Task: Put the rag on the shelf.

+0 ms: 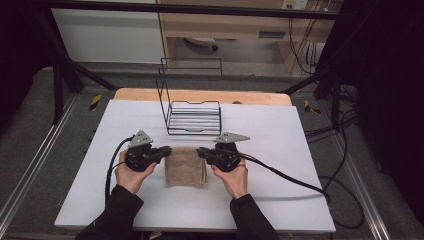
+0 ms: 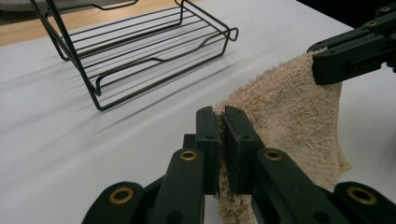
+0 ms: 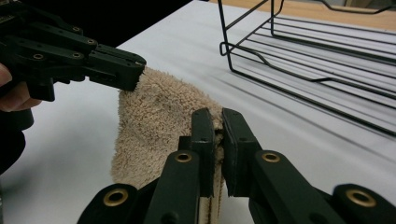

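Note:
A folded beige towel (image 1: 185, 166) hangs between my two grippers over the white table. My left gripper (image 1: 167, 149) is shut on the towel's far left corner; in the left gripper view its jaws pinch the cloth edge (image 2: 221, 122), and the towel (image 2: 285, 112) stretches across to the right gripper (image 2: 327, 63). My right gripper (image 1: 201, 151) is shut on the far right corner; in the right gripper view the towel (image 3: 156, 121) sags from its jaws (image 3: 218, 122) to the left gripper (image 3: 128, 70). The towel's near part still rests on the table.
A black wire rack (image 1: 193, 114) with a tall back frame stands just beyond the towel, also seen as the rack (image 2: 140, 46) and the rack (image 3: 317, 56). The white tabletop (image 1: 280, 200) lies on a wooden table. Black cables (image 1: 300, 182) trail from both grippers.

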`<action>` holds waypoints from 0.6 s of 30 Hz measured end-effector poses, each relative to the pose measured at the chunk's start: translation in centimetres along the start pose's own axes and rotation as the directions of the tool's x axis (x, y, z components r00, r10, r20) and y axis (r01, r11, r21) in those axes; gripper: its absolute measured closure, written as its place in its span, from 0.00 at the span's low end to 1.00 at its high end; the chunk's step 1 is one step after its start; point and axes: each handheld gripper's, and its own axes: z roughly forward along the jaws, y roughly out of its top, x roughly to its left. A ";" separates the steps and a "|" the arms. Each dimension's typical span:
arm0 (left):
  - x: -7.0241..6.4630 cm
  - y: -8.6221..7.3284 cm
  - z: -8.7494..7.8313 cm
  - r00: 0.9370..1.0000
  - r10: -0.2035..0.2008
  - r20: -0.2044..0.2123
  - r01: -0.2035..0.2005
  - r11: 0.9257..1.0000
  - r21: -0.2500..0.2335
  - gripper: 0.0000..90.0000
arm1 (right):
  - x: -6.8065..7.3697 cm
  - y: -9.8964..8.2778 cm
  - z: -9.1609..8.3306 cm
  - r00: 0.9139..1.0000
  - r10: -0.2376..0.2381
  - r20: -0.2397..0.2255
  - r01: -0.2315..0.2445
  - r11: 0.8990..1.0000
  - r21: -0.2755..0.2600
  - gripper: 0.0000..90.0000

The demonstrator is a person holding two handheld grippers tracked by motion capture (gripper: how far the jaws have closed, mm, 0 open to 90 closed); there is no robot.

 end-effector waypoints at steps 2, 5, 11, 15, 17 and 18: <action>-0.2 0.2 -0.1 1.000 0.001 -0.002 -0.001 1.000 -0.009 0.94 | 0.0 0.1 -0.1 1.000 -0.007 -0.001 0.007 1.000 -0.007 0.94; -0.4 0.4 -0.4 1.000 0.004 0.001 -0.004 1.000 -0.023 0.94 | 0.1 0.3 -0.6 1.000 -0.016 -0.004 0.016 1.000 -0.021 0.94; -0.9 1.0 -0.8 1.000 0.010 -0.001 -0.010 0.999 -0.050 0.94 | 0.1 0.8 -1.5 0.999 -0.033 -0.007 0.033 0.998 -0.046 0.94; -1.1 1.4 -1.0 1.000 0.011 -0.006 -0.011 0.998 -0.065 0.94 | 0.2 1.2 -1.9 0.999 -0.052 -0.005 0.052 0.997 -0.057 0.94; -1.1 1.6 -1.2 1.000 0.009 -0.009 -0.010 0.997 -0.075 0.94 | 0.4 1.5 -2.1 0.998 -0.063 -0.001 0.063 0.996 -0.063 0.94; -1.1 1.7 -1.2 1.000 0.010 -0.011 -0.011 0.997 -0.080 0.94 | 0.5 1.9 -2.3 0.997 -0.076 0.001 0.076 0.995 -0.068 0.94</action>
